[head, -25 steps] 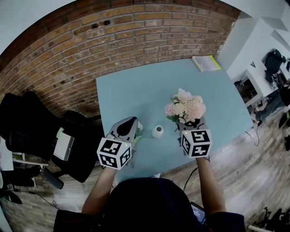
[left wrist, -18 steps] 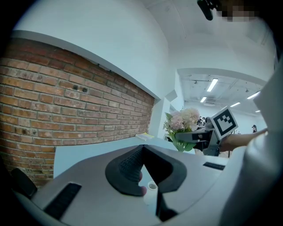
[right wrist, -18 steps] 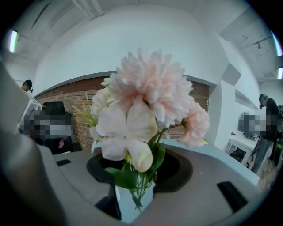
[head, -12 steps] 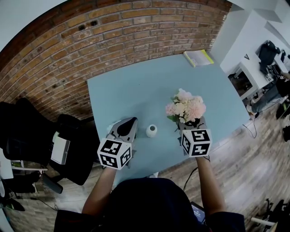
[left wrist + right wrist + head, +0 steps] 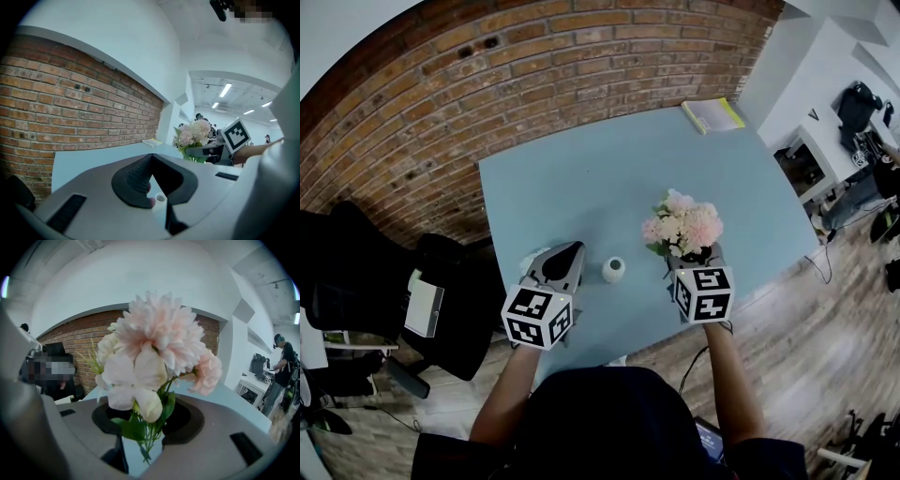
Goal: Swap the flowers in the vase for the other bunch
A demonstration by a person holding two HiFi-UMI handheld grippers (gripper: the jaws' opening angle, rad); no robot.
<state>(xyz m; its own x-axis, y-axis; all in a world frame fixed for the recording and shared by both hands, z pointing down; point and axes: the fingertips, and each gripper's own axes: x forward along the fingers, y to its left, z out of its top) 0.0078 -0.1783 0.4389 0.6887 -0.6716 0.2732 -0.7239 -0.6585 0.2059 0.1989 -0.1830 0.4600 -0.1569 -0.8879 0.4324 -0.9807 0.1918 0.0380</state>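
Observation:
A small white vase [image 5: 613, 269] stands empty on the pale blue table [image 5: 581, 187], between my two grippers. My right gripper [image 5: 689, 255] is shut on the green stems of a pink and cream bouquet [image 5: 684, 225], held upright to the right of the vase. In the right gripper view the stems [image 5: 149, 434] run down between the jaws and the blooms [image 5: 154, 343] fill the picture. My left gripper [image 5: 573, 251] is shut, just left of the vase. The left gripper view shows the vase [image 5: 160, 198] past the closed pads, with a small pinkish bit at their tip that I cannot identify.
A yellow-edged book [image 5: 712, 114] lies at the table's far right corner. A brick wall [image 5: 534, 56] runs behind the table. A black chair [image 5: 356, 272] with a bag stands to the left, a white desk [image 5: 834, 159] to the right.
My right gripper has sunk a little with the bouquet. A pale flower head that showed beside my left gripper's tip one second ago is no longer in sight.

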